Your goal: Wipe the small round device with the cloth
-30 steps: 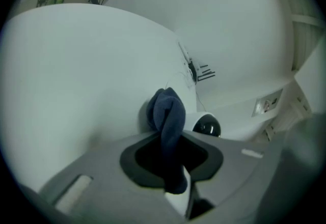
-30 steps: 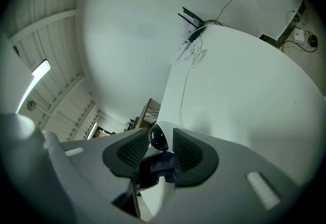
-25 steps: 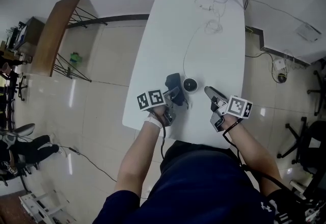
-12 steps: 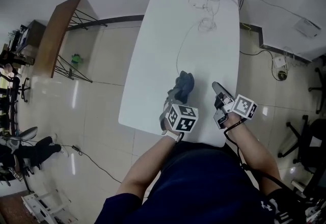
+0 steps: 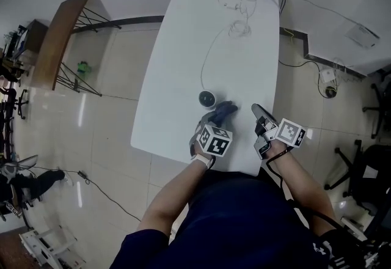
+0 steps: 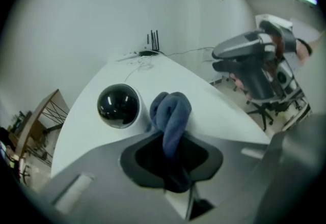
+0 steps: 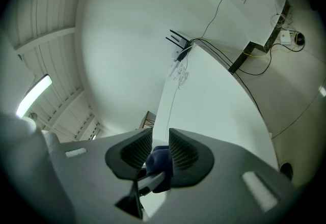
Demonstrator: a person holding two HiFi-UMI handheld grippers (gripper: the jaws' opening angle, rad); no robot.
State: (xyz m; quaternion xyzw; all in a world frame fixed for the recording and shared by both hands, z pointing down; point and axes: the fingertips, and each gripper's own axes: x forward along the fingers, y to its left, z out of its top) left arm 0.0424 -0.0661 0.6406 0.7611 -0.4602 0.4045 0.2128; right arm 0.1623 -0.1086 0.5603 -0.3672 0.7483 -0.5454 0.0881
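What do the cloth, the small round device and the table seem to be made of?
Cloth: soft blue fabric, matte, probably microfibre or fleece; it folds in thick rounded rolls.
Device: glossy black dome, likely plastic or glass, with light reflections, on a white base.
Table: smooth white top, perhaps laminate; uncertain.

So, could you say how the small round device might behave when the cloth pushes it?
Sitting on the glossy white table, the small round device would probably slide rather than tip, being squat. Its thin cable may tug it round. The shiny dark dome likely smears easily.
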